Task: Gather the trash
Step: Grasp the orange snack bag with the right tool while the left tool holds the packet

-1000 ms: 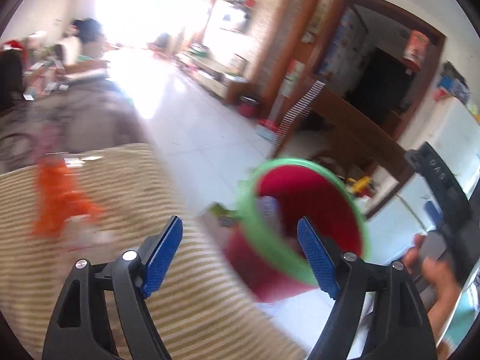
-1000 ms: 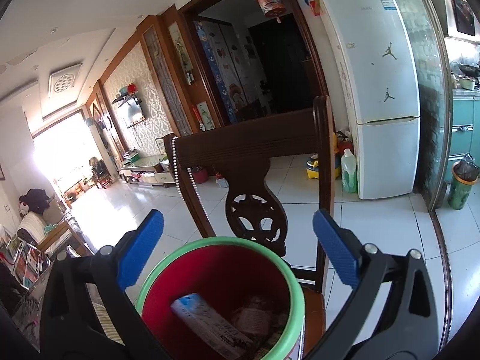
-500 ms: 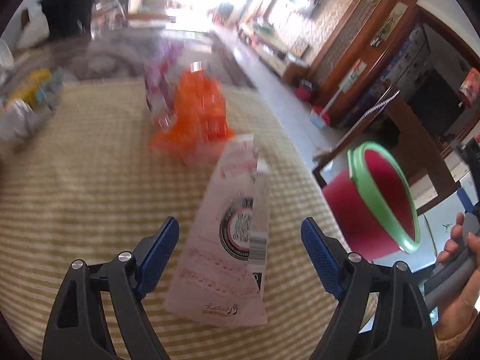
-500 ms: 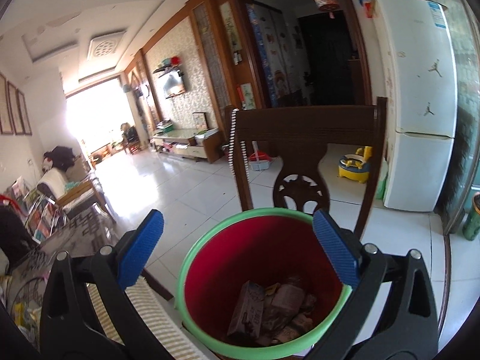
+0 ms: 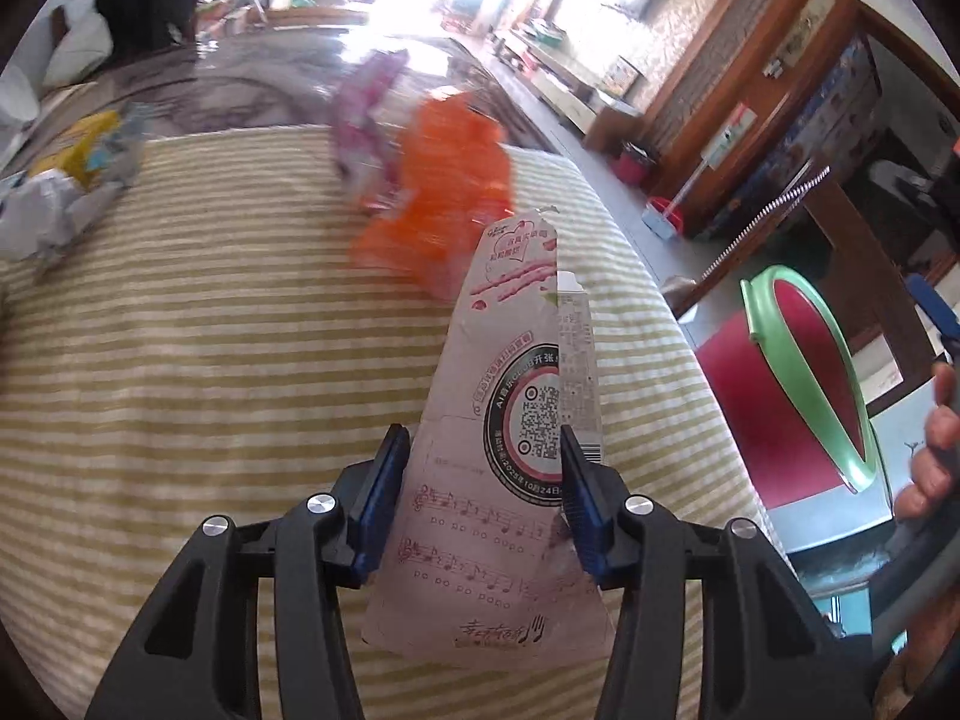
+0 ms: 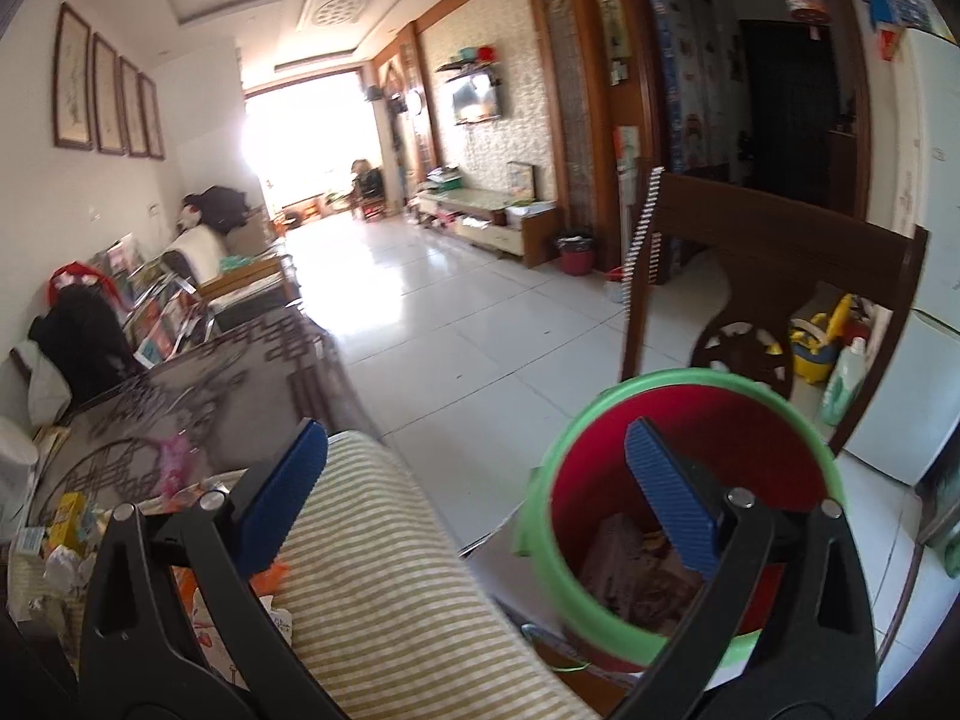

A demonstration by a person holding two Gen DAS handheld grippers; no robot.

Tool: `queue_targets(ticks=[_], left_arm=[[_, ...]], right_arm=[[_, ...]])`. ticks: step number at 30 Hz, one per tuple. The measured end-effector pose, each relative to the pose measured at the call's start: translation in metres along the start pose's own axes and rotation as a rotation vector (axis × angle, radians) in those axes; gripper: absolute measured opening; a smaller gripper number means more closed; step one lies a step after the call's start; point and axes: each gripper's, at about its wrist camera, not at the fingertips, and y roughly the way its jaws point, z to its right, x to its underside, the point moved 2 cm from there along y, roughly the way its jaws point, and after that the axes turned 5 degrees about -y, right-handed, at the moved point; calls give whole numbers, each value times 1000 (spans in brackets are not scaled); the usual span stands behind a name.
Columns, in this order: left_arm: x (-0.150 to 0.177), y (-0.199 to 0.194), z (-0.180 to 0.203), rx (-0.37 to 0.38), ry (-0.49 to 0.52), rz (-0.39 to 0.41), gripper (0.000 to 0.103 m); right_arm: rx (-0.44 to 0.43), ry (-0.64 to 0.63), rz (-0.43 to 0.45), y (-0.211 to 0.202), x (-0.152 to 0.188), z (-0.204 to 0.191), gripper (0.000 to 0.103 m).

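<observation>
A flattened pink-and-white carton point(image 5: 510, 420) lies on the green-striped tablecloth point(image 5: 210, 360). My left gripper point(image 5: 480, 504) has its blue pads against both sides of the carton, shut on it. An orange wrapper point(image 5: 444, 204) and a pink wrapper point(image 5: 366, 114) lie beyond it. A red bin with a green rim point(image 5: 804, 378) stands off the table's right edge; in the right wrist view the bin point(image 6: 690, 480) holds several pieces of trash. My right gripper point(image 6: 480, 480) is open and empty, over the gap between table and bin.
Crumpled white paper and a yellow box point(image 5: 66, 180) lie at the table's far left. A dark wooden chair point(image 6: 768, 276) stands behind the bin. A white fridge point(image 6: 918, 240) is at the right. Tiled floor point(image 6: 450, 324) runs beyond the table.
My left gripper has swung from the bin to the table, moved onto the carton and closed on it. My right gripper has shifted left, so the bin now sits to its right.
</observation>
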Motion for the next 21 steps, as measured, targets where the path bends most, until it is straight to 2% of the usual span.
queue_targets(ticks=[4, 8, 13, 17, 21], left_arm=[[9, -32, -28, -34, -13, 35, 47], [20, -63, -64, -110, -24, 68, 47], [25, -93, -126, -187, -117, 119, 47], [29, -93, -162, -184, -209, 128, 47], [29, -85, -178, -159, -262, 116, 49]], right_arm=[[-78, -78, -53, 9, 7, -44, 98], [-133, -170, -108, 22, 17, -85, 98], [-211, -224, -231, 47, 34, -129, 98], [-233, -245, -301, 69, 46, -154, 98], [-241, -302, -312, 90, 55, -176, 98]])
